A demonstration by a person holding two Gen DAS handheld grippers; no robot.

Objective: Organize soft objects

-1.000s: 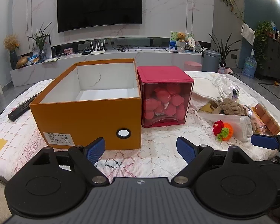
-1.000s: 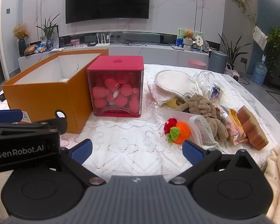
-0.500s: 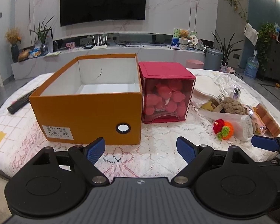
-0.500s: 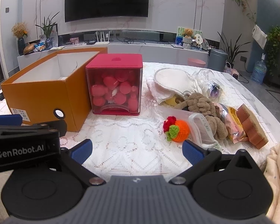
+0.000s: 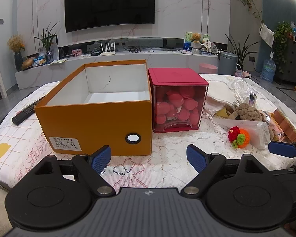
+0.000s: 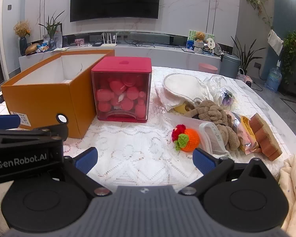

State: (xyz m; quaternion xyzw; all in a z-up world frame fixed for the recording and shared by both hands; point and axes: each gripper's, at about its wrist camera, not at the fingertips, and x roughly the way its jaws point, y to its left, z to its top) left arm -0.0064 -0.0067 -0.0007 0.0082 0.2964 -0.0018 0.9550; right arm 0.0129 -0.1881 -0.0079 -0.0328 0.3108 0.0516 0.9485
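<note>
An open orange cardboard box (image 5: 96, 116) (image 6: 49, 96) with a bare white inside stands on the lace-covered table. To its right is a red-lidded clear box (image 5: 177, 98) (image 6: 122, 90) full of pink soft pieces. Further right lies a pile: an orange crochet fruit (image 5: 239, 137) (image 6: 187, 138), a brown plush toy (image 5: 248, 112) (image 6: 215, 112), a white cloth pad (image 6: 183, 83) and a brown sponge (image 6: 264, 136). My left gripper (image 5: 149, 159) hovers open in front of the orange box. My right gripper (image 6: 145, 158) is open, near the crochet fruit. Neither holds anything.
A black remote (image 5: 26, 111) lies left of the orange box. Clear plastic bags (image 6: 217, 83) and a wrapped snack (image 6: 244, 134) sit in the pile. A cream cloth (image 6: 294, 187) hangs at the near right. A TV wall and long shelf stand behind the table.
Both views have drifted slightly; the boxes and pile sit a little lower and closer in the frames. Both grippers stay open and empty. No object has moved.
</note>
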